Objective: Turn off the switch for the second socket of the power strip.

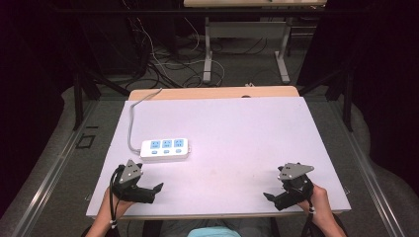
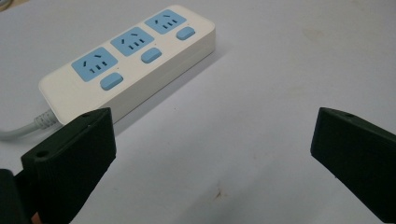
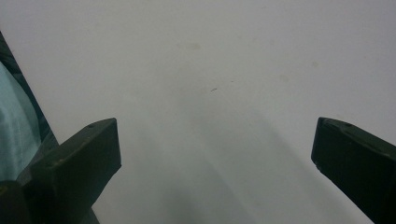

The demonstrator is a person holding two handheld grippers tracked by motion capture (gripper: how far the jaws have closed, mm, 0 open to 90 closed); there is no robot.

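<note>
1. The room behind is dark at both sides, with a grey floor [image 1: 59, 148] that runs round the desk; black and white cables [image 1: 163, 61] lie tangled on it at the far side.
2. A second table [image 1: 247, 29] stands farther back on white metal legs, its pale top just in view at the upper edge of the high view.
3. The desk [image 1: 237, 138] carries a large white sheet that covers nearly all of it; a strip of light wood shows along the far edge. The sheet is matt and bears a few faint brownish marks near the middle.
4. The power strip [image 1: 164, 148] lies flat on the left half of the desk, long side across. It is white with three blue sockets, each with a blue switch beside it, as the left gripper view shows.
5. Its grey cord [image 1: 132, 118] leaves the left end, curves toward the far edge and goes off the desk.
6. The left gripper [image 1: 147, 191] rests near the front edge, held by the person's left hand, just near the power strip but not touching it. Its jaws stand wide apart with nothing between them.
7. The right gripper [image 1: 276, 197] sits near the front edge on the right, well apart from the power strip. Its jaws are likewise spread wide over bare sheet.
</note>
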